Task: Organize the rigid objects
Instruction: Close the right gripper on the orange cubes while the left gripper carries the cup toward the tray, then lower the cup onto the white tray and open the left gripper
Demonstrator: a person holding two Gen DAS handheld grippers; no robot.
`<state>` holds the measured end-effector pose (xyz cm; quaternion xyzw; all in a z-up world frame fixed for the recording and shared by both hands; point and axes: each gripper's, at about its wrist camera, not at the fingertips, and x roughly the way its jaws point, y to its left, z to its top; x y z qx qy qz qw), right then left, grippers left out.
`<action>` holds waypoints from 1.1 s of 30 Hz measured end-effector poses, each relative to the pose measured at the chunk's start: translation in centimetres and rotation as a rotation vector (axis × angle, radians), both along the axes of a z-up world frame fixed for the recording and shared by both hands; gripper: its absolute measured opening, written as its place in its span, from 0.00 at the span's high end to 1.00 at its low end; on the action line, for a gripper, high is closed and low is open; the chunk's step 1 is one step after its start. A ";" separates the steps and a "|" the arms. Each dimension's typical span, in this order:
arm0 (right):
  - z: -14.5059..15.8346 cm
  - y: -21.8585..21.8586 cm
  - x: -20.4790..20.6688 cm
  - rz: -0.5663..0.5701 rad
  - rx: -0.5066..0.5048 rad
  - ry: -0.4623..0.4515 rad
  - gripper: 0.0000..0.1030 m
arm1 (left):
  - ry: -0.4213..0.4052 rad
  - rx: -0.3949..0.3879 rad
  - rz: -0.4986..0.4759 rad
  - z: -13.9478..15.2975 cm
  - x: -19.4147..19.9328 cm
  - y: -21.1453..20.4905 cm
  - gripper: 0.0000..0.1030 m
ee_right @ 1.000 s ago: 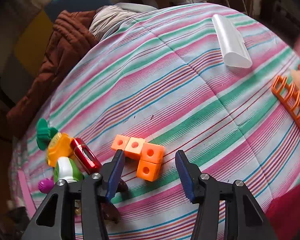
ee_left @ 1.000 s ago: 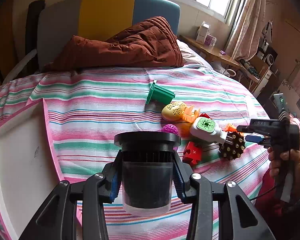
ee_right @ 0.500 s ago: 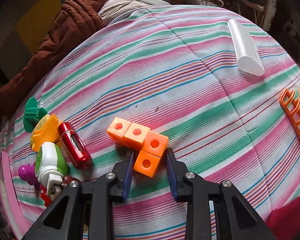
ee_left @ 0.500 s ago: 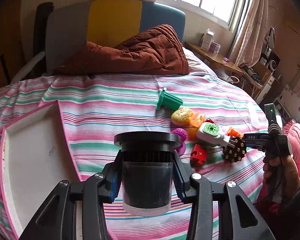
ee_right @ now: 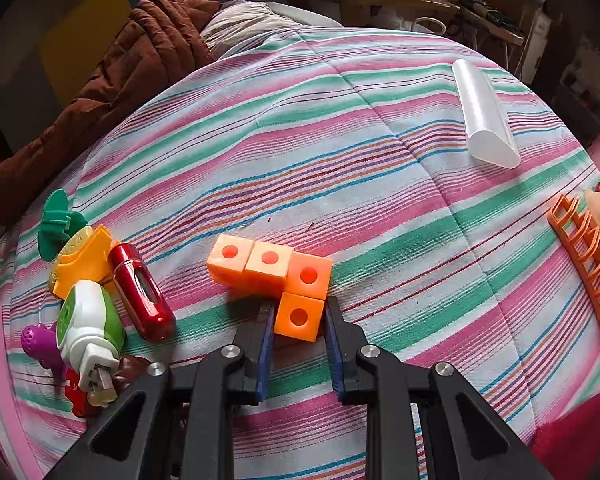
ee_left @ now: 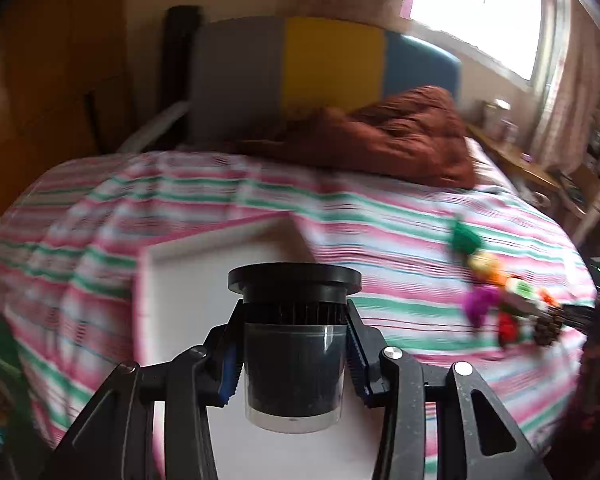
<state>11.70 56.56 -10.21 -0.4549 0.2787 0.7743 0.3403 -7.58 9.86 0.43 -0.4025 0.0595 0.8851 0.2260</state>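
My left gripper (ee_left: 295, 320) is shut on a black-lidded dark jar (ee_left: 294, 364), held upright over the white, pink-rimmed tray (ee_left: 188, 280) on the striped bed. The left wrist view is blurred. In the right wrist view an L-shaped piece of orange cubes (ee_right: 268, 264) lies on the bedspread. My right gripper (ee_right: 300, 309) is shut on its lowest cube, one pad on each side. Left of it lies a toy pile: a red cylinder (ee_right: 142, 296), a green-and-white gadget (ee_right: 88, 320), a yellow piece (ee_right: 84, 256), a green part (ee_right: 56, 220) and a purple ball (ee_right: 36, 340).
A white plastic tube (ee_right: 484, 116) lies at the far right of the bed. An orange rack (ee_right: 584, 264) sits at the right edge. A brown quilt (ee_right: 140, 60) is heaped at the headboard. The toy pile (ee_left: 500, 300) shows blurred at the right of the left wrist view.
My left gripper has swung left with the jar, so the tray now lies under it. My right gripper's jaws have closed from wide apart onto the lowest orange cube.
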 end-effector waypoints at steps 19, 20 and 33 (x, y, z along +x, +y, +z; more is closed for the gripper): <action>0.5 0.1 0.8 0.030 0.046 -0.027 0.77 | -0.174 -0.038 0.183 -7.0 -11.8 -4.3 0.56; 0.5 0.1 0.8 0.031 0.048 -0.027 0.77 | -0.175 -0.024 0.186 -6.9 -11.7 -4.4 0.54; 0.5 -0.2 0.5 0.034 0.086 -0.035 0.77 | -0.007 -0.068 0.253 -1.1 -3.7 -5.5 0.39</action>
